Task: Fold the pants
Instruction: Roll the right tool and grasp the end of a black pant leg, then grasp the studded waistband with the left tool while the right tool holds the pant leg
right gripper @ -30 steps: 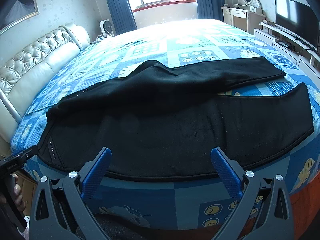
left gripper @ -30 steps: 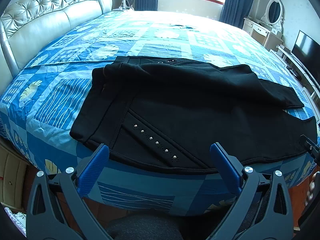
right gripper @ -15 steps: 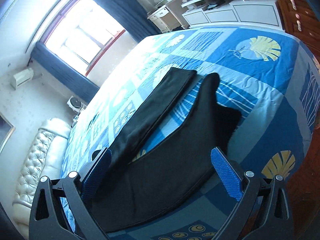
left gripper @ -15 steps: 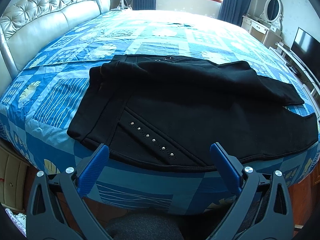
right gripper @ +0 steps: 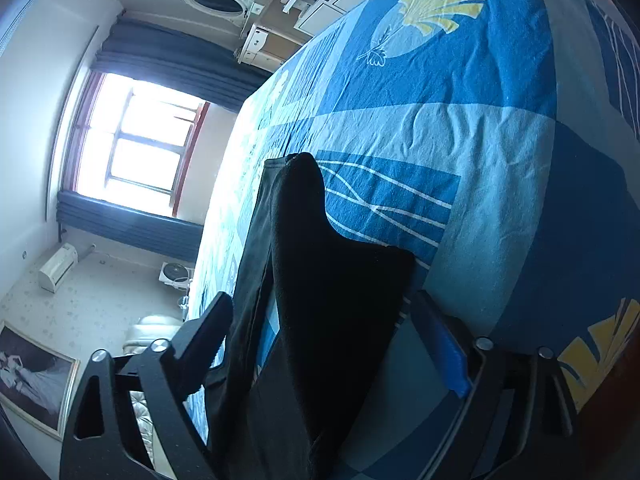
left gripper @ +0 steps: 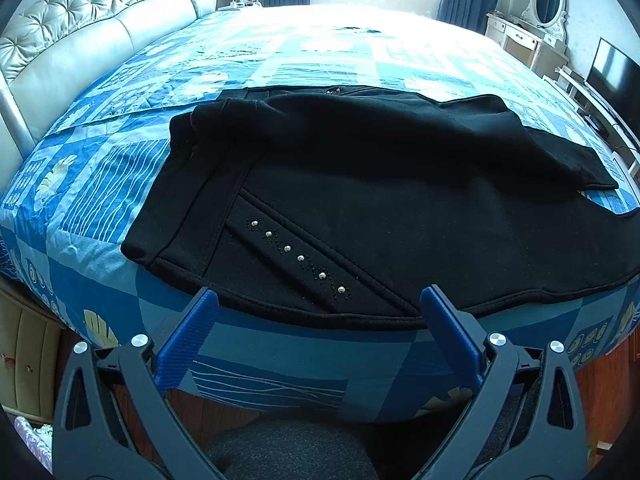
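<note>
Your left claw (left gripper: 318, 312) stands wide open with nothing between its blue-padded fingers (left gripper: 188, 340), hovering just off the near edge of the bed with the blue patchwork quilt (left gripper: 100, 184). The black fleece pants with the row of silver studs (left gripper: 360, 200) lie spread along that near edge, waistband toward the left side by the cream tufted headboard (left gripper: 80, 36), legs running off to the right. The studded pocket seam sits just beyond this claw's fingertips, apart from them.

Your right claw (right gripper: 320, 320) is rolled onto its side at the foot end of the bed (right gripper: 500, 160). Its jaws have just been closing, and the hem end of the near pant leg (right gripper: 340, 280) lies between the fingers. Whether the pads already press on the cloth cannot be told; a gap shows beside the blue pad (right gripper: 444, 348). The other leg lies just beside it, toward the bright window (right gripper: 140, 148).
</note>
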A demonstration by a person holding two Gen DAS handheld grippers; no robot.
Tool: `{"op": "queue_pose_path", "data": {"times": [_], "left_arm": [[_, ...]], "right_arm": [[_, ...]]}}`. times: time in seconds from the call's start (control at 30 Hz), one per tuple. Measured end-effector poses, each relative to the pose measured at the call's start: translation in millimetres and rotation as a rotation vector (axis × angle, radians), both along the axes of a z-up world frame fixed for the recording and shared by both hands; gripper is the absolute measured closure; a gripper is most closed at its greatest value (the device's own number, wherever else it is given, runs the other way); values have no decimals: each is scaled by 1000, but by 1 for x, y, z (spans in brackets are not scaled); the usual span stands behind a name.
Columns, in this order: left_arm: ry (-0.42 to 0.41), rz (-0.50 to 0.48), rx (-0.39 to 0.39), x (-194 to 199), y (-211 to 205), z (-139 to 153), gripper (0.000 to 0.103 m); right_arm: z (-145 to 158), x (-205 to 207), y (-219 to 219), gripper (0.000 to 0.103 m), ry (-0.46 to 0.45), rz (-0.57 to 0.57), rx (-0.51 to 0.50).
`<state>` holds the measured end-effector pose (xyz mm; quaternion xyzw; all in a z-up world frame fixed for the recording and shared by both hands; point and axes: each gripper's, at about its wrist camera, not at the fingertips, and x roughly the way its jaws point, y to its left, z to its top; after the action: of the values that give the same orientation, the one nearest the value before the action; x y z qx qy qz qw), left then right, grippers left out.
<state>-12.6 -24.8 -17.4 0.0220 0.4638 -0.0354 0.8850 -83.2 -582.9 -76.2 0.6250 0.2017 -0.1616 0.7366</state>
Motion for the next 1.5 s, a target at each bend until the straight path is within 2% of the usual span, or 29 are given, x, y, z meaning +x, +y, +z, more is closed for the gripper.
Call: {"op": "queue_pose_path", "data": {"times": [0.1,0.2,0.3,0.37,0.43,0.53,0.6,0.7,0.9,1.03,1.2,1.5], "left_arm": [[5,3,1,1,2,-1,2],[11,8,-4,3,3,-3,2],[26,11,-11,4,4,-6,2],[31,13,-14,5,4,-8,2],[29,9,-9,5,4,-8,2],[30,5,-5,5,2,-8,2],[34,5,-7,5,2,-9,2],[30,5,-1,5,2,-8,2],[14,19,2,7,8,-6,2],[20,26,2,8,10,-8,2],[21,24,-1,8,10,-8,2],[-33,-10,35,9,9,-1,2]], "right_arm": [[-16,-7,-6,48,-30,-53,79],[-15,-8,-6,49,-40,-67,91],[-14,-17,-4,49,-110,-112,128],[-16,-26,-4,49,-84,-147,114],[-20,-22,-5,53,-50,-133,97],[-19,-13,-5,64,-2,-125,76],[-19,-9,-5,78,37,-117,62],[-19,-11,-6,90,53,-113,62],[3,-29,-25,92,117,-157,-74],[-2,-43,-38,92,170,-184,-92],[-7,-60,-26,92,168,-217,-127],[-1,-46,-34,92,226,-176,-158]]}}
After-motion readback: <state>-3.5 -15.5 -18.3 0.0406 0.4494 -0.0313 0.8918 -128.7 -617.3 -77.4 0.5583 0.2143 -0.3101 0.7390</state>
